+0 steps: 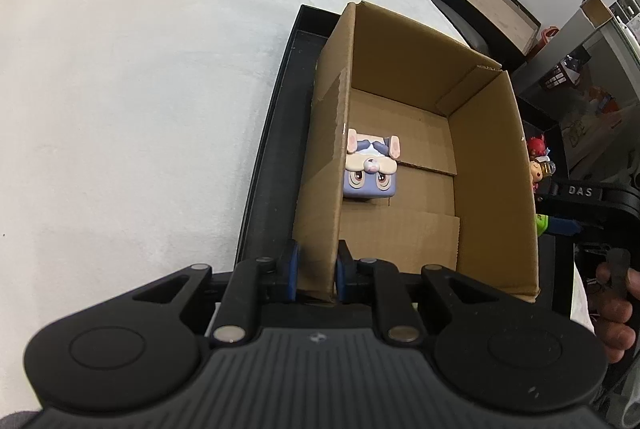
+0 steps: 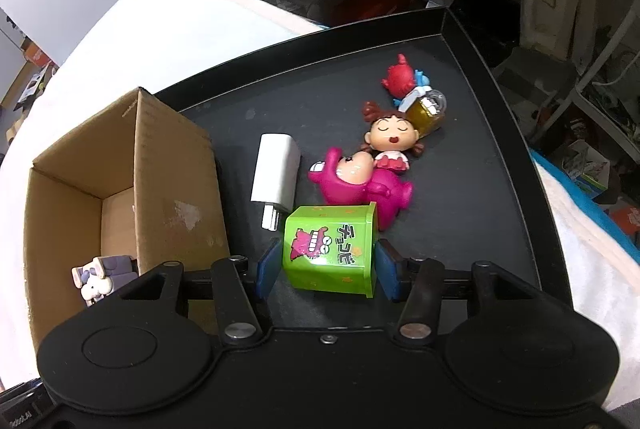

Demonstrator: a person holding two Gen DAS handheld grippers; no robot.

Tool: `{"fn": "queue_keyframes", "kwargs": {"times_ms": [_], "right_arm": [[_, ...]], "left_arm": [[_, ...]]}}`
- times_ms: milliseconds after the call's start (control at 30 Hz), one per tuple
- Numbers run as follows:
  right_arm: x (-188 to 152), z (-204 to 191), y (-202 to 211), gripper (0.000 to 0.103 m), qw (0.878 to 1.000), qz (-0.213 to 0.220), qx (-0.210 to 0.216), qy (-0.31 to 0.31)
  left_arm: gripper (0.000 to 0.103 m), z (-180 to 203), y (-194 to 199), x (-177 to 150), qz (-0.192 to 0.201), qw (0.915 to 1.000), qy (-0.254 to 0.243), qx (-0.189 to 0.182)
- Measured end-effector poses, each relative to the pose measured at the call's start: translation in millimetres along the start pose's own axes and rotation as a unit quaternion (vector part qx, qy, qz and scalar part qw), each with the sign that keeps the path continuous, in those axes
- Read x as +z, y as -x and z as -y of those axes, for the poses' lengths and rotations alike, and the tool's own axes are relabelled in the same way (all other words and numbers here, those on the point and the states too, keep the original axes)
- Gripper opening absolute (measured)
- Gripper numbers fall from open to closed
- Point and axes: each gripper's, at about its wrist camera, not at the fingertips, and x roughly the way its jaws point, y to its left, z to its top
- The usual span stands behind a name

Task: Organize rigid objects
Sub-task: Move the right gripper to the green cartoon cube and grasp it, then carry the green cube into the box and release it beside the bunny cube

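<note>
Pick-up step: right gripper (image 2: 326, 267) jaws spread around green cartoon toy box (image 2: 330, 249), not yet squeezing. Left gripper (image 1: 318, 271) jaws pinching brown cardboard box (image 1: 492, 165) wall. Next: squeeze, lift, drop inside.

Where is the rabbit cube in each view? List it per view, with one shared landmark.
Left wrist: rabbit cube mid-frame, on the box floor against its left wall.
Right wrist: rabbit cube at lower left, partly hidden behind the claw body.
Shared landmark: the cardboard box.
</note>
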Motion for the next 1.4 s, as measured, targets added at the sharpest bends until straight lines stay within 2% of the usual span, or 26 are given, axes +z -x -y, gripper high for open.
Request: {"fn": "queue_keyframes", "kwargs": {"times_ms": [433, 833, 1167, 1400], "right_arm": [[6, -6, 40, 0.049, 0.999, 0.032, 0.017, 0.006], [13, -40, 81, 0.049, 0.996, 0.072, 0.040, 0.033], [5, -71, 88, 0.049, 0.994, 0.070, 0.055, 0.059], [-1, -93, 86, 0.049, 0.993, 0.072, 0.047, 0.082]], "left_arm": [[0.017, -1, 2, 0, 0.005, 1.0000, 0.000, -0.001], [0.017, 2, 3, -1, 0.010, 0.9999, -0.013, 0.001], [0.017, -1, 4, -1, 0.010, 0.9999, -0.010, -0.007], [0.017, -5, 4, 0, 0.009, 0.9998, -0.003, -0.014]]}}
